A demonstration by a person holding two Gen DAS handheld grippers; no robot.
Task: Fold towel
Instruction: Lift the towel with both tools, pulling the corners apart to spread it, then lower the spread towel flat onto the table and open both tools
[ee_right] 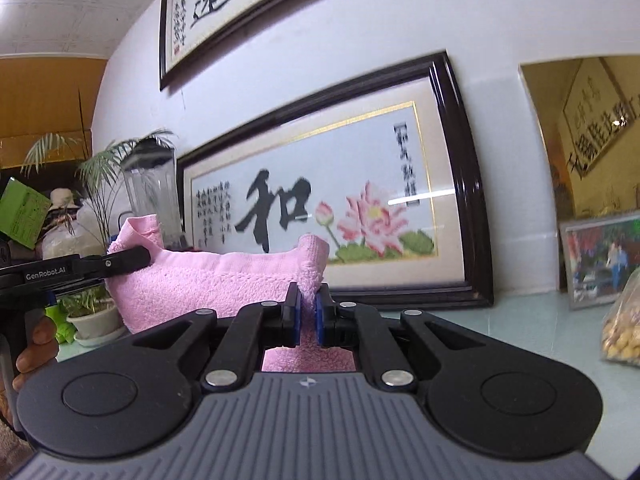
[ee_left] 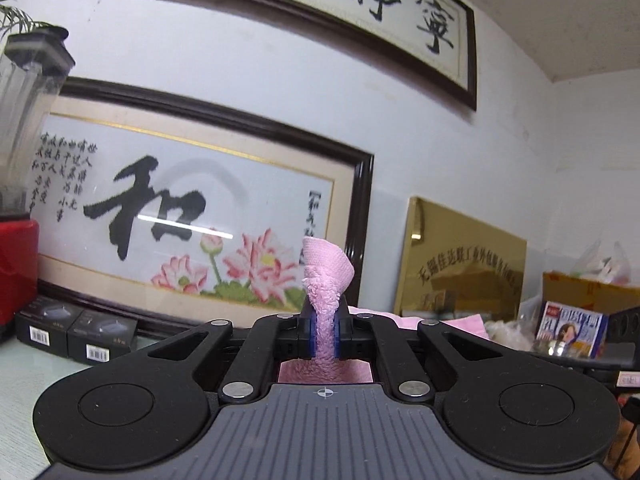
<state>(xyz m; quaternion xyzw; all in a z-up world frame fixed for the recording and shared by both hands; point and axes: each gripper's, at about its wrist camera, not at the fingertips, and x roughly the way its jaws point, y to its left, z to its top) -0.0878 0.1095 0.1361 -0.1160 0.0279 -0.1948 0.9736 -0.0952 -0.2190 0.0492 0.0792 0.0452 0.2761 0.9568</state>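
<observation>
A pink terry towel (ee_right: 208, 280) hangs lifted between both grippers, its top edge stretched sideways. In the right wrist view my right gripper (ee_right: 307, 310) is shut on the towel's right corner, which pokes up above the blue pads. The left gripper (ee_right: 132, 258) shows at the left of that view, pinching the other corner, with a hand on its handle. In the left wrist view my left gripper (ee_left: 324, 326) is shut on a pink towel (ee_left: 326, 276) corner that curls over above the pads. More pink cloth lies low behind the fingers.
A framed calligraphy picture with lotus flowers (ee_left: 192, 216) leans on the wall behind the pale green tabletop (ee_right: 500, 332). Black boxes (ee_left: 76, 332) and a blender (ee_left: 24, 120) stand left. A gold plaque (ee_left: 460, 260), cartons and a bag of snacks (ee_right: 624, 328) crowd the right. Potted plants (ee_right: 92, 208) are far left.
</observation>
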